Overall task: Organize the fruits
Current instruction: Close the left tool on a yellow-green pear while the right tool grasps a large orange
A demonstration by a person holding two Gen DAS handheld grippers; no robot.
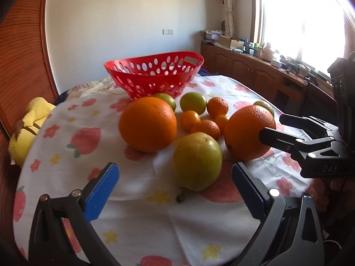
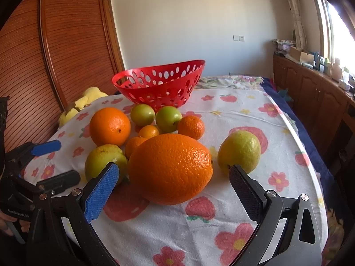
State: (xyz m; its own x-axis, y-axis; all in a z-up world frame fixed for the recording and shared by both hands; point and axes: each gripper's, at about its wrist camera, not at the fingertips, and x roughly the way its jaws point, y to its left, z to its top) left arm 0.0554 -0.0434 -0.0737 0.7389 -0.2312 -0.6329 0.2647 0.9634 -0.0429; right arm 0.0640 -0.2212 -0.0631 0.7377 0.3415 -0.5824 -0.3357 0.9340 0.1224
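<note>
Right wrist view: right gripper (image 2: 174, 185) spread wide before large orange (image 2: 170, 168), left gripper (image 1: 175, 182) likewise agape; firm, rounded, probably heavy, best pinched across middle.

Two black hand-held grippers with blue ribbed pads

Left gripper (image 1: 175, 188) and right gripper (image 2: 174, 187): silver screws at the finger pivots; white "DAS" lettering at 3 o'clock in the left view.

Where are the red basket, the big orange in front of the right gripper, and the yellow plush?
red basket (image 2: 159, 88), right wrist view, perforated front wall.
big orange (image 2: 170, 168), right wrist view, middle of peel.
yellow plush (image 1: 26, 128), left wrist view, body.
</note>
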